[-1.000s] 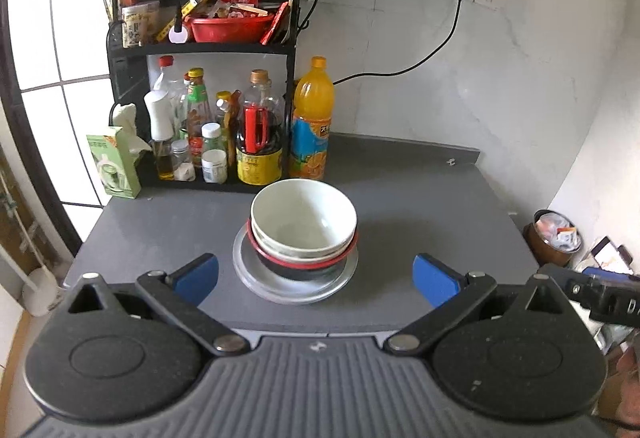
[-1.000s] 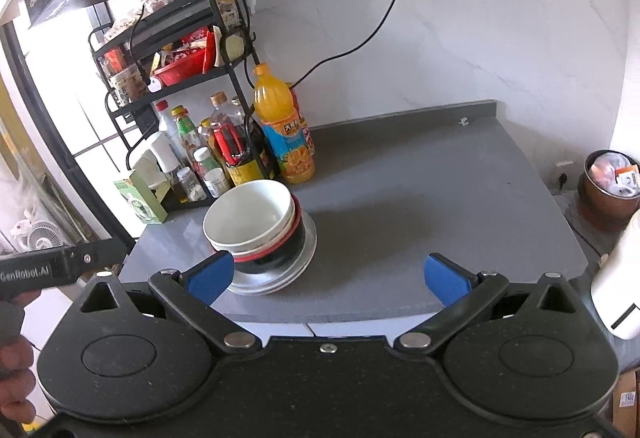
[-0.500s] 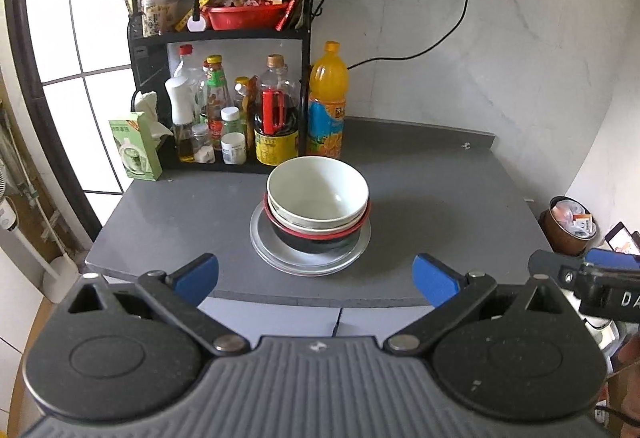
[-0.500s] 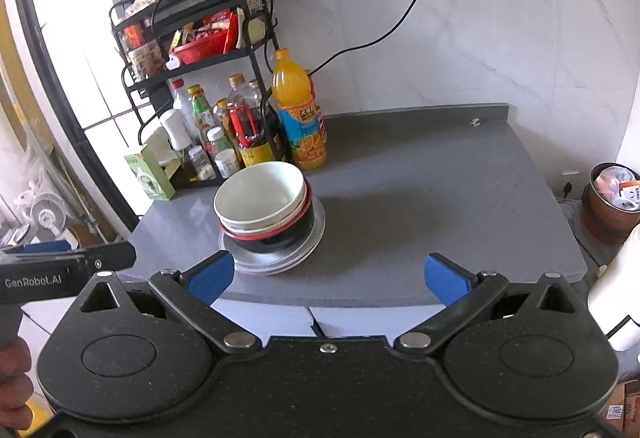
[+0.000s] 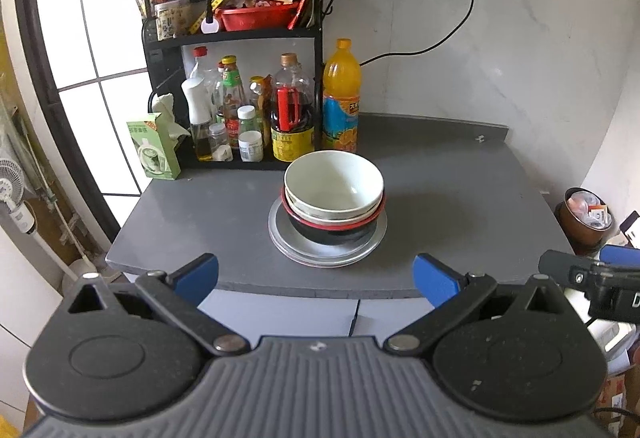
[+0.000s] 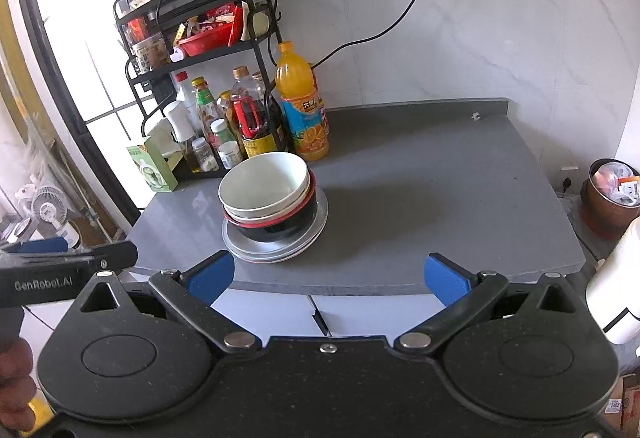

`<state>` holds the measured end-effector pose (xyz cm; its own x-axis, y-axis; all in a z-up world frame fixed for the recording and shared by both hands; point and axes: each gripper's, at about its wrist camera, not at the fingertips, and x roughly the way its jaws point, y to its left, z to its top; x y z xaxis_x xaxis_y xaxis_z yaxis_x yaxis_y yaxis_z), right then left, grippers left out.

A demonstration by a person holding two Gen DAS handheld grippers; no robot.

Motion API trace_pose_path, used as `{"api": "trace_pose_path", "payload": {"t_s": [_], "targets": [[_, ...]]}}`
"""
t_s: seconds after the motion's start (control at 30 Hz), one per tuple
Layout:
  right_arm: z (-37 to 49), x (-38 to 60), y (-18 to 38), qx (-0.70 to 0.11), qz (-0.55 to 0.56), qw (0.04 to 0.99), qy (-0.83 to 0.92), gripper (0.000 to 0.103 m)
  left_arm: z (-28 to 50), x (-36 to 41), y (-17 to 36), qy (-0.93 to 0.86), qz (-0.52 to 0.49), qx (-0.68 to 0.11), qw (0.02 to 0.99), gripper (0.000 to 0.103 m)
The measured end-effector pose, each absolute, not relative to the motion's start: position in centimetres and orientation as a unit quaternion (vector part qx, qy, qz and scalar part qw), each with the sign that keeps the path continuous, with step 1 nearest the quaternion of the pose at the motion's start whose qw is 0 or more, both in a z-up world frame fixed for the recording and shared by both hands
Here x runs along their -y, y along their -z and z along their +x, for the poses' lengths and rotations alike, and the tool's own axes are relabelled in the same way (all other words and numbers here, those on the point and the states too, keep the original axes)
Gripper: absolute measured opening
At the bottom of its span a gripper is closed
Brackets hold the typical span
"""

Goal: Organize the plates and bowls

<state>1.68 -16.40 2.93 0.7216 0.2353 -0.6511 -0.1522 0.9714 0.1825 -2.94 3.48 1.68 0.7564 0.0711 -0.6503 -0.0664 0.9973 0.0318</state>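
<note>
Both grippers have drawn back from the worktop since a second ago: the front edge, then partly under the fingers, now lies clear ahead of them with the cabinet fronts showing below it. The left gripper has its blue-padded fingers spread wide and holds nothing; the right gripper is the same, spread and empty.

The stack stands near the middle of the front edge, just ahead of the bottle rack: a white bowl nested in another pale bowl, that inside a black bowl with a red rim, all on grey plates. No loose dish shows elsewhere on the worktop, so the task looks finished or close to it (the retreat fits that reading).

From the left wrist, the stack looks centred and the other gripper's body juts in at the right edge. From the right wrist, the white bowl looks tilted toward the rack side, the plates show as at least two layers, and part of a hand shows at the lower left.
</note>
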Motion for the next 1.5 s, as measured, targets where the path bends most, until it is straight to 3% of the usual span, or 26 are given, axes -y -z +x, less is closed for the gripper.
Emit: {"api": "trace_pose_path", "payload": {"t_s": [1.5], "targets": [[1.7, 15.8, -3.1, -0.356, 0.042, 0.927, -0.110, 0.102, -3.6, -4.0, -1.3, -0.041, -0.005, -0.339, 0.940, 0.103]]}}
